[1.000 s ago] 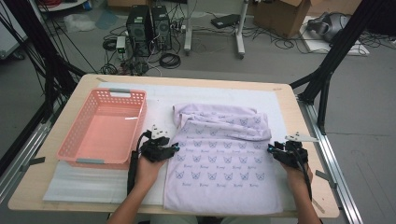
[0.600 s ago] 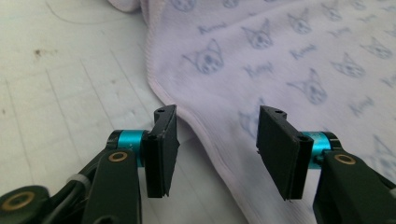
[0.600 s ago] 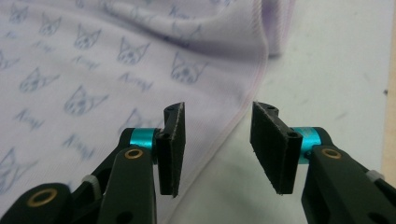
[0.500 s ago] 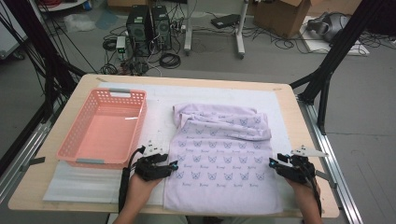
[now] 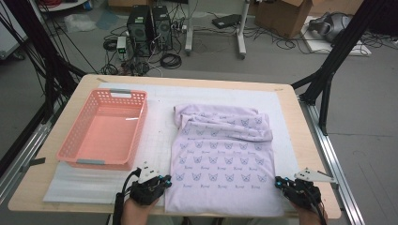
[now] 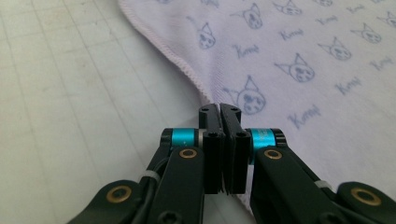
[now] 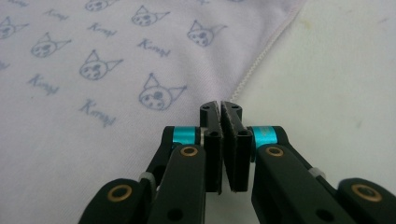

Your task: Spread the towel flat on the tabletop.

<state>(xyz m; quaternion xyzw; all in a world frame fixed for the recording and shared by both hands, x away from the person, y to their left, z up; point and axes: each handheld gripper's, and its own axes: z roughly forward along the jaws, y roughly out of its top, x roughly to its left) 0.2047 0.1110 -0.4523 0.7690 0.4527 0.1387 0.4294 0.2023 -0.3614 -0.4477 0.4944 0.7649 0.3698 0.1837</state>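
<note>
Across the padded table [image 5: 159,136] we are now pinching the garment [image 5: 220,159] hem: left gripper [image 5: 159,180] at 7 o'clock, right gripper [image 5: 281,183] at 5 o'clock, jaws just closed after sliding back from mid-garment, ready for folding.

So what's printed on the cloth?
Pale lilac cloth with blue cat-face motifs and script words; left gripper view shows it best.

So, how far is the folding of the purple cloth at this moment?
The far end of the cloth is already folded over. Now the left gripper and right gripper have just closed at its near side edges. The next fold and the pink basket remain.
</note>
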